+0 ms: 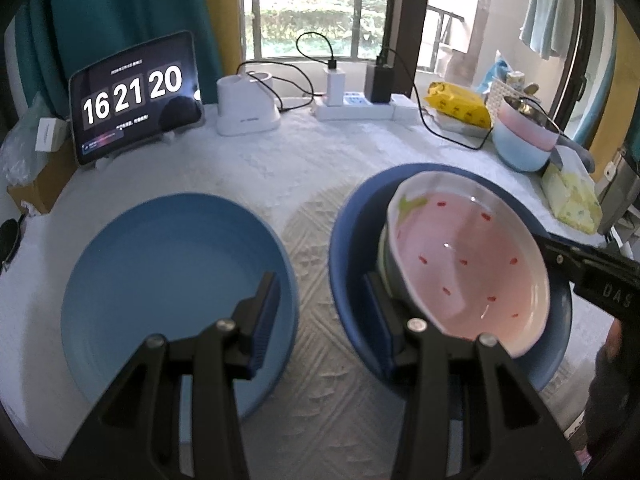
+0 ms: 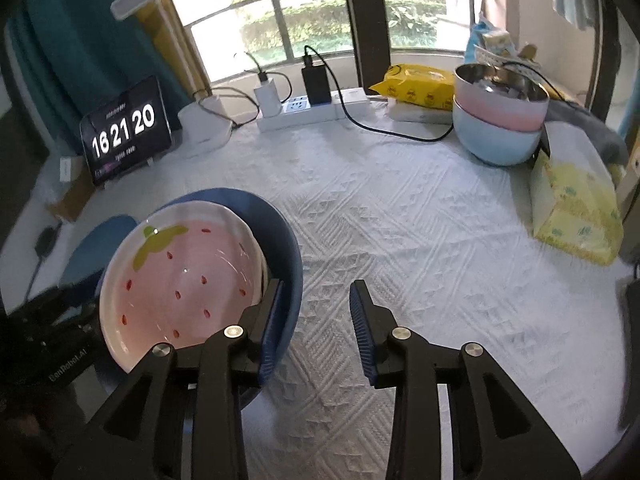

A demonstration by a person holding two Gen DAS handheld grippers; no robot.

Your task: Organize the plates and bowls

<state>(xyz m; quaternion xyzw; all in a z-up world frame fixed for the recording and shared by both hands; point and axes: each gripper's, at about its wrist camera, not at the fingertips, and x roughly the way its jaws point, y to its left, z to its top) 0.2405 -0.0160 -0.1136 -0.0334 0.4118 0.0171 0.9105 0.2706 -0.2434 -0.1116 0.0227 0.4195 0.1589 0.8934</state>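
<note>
— Where's the strawberry bowl (image 1: pixel 468 260)?
— Tilted inside the dark blue plate (image 1: pixel 352 240) on the bench (image 1: pixel 280 168), with the light blue plate (image 1: pixel 176 280) just beside.
— And the left gripper (image 1: pixel 320 312)?
— Fingers apart, one over each plate.
— The right gripper (image 2: pixel 316 320)?
— Spread too — holding nothing, left finger at the plate's rim.

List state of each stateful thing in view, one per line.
left gripper: open, nothing held
right gripper: open, nothing held
strawberry bowl: upright, tilted, resting in the dark blue plate
light blue plate: flat on cloth
tablet: on, propped, reads 16 21 20
pink and blue bowls: stacked
</note>
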